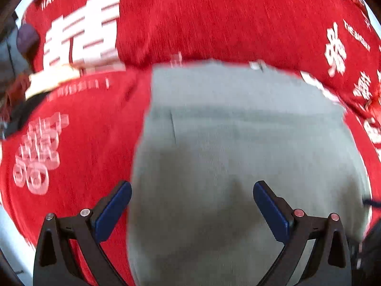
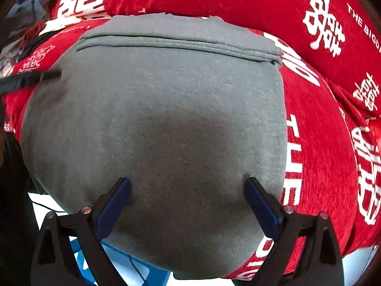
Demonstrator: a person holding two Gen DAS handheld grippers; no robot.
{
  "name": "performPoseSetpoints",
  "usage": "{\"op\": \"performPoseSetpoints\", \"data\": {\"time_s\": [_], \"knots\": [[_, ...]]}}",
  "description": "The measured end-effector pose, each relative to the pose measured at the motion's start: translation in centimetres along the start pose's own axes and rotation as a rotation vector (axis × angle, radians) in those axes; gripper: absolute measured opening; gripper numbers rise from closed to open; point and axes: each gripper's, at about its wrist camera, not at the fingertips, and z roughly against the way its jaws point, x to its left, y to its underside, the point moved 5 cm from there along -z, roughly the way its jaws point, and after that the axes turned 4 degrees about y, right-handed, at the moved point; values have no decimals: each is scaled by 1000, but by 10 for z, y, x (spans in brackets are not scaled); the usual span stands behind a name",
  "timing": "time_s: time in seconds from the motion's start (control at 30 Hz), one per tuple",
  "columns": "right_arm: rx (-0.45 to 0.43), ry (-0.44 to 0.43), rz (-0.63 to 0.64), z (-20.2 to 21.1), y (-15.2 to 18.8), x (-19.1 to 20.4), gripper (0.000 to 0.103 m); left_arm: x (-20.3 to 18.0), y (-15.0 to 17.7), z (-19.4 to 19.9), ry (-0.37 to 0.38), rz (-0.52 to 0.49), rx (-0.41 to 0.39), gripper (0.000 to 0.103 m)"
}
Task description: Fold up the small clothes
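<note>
A grey garment (image 1: 238, 143) lies folded and flat on a red cloth (image 1: 202, 19) printed with white characters. In the right wrist view the grey garment (image 2: 154, 119) fills the middle, with a doubled hem edge (image 2: 178, 45) along its far side. My left gripper (image 1: 192, 187) hangs open above the garment's near left part, its left finger over the garment's left border. My right gripper (image 2: 187, 181) is open too, over the garment's near end. Neither pair of blue pads presses on fabric. A dark finger (image 2: 31, 78) pokes in from the left edge of the right wrist view.
The red cloth (image 2: 321, 131) surrounds the garment on the far, left and right sides. Loose clothes (image 1: 21, 40) are piled at the far left. Below the cloth's near edge show a blue object (image 2: 133, 262) and a pale floor (image 2: 45, 202) with a thin cable.
</note>
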Motion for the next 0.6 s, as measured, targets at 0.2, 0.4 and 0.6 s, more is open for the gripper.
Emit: {"op": "performPoseSetpoints", "data": {"time_s": [0.2,0.4,0.6], "knots": [[47,24,-48,0,-1,-3,97,-12,-55,-56,-23,-27,29,102],[116,38,-110,-3,4,-12,97,2,-45,-82,78,81,52,103],[147,83,-115,-2,-8,-8,97,17,-44,-82,108,99,50,102]]}}
